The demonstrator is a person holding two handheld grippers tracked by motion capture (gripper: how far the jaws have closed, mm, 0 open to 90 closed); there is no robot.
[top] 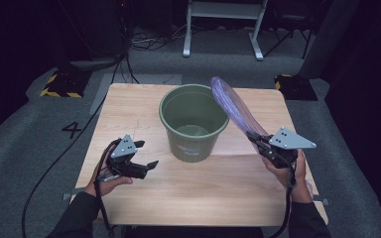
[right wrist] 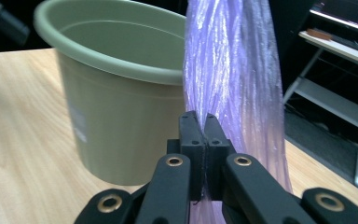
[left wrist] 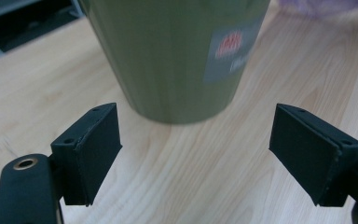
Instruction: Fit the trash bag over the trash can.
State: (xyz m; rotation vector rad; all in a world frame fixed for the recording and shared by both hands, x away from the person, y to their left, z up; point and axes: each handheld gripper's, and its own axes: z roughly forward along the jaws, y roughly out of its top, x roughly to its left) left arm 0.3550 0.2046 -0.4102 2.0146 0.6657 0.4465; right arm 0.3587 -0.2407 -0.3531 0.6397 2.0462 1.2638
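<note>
Green bucket (top: 193,121) on wooden table (top: 129,106).

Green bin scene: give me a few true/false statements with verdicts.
1. The right gripper is shut on the purple plastic bag. True.
2. The green bin lies tipped on its side. False: it stands upright on the wooden table.
3. The left gripper holds the bin's rim. False: its jaws stand open and hold nothing, with the bin beyond them.
4. The bag is already lining the bin. False: it hangs bunched beside the bin.
5. The bin bears a label on its wall. True.
</note>
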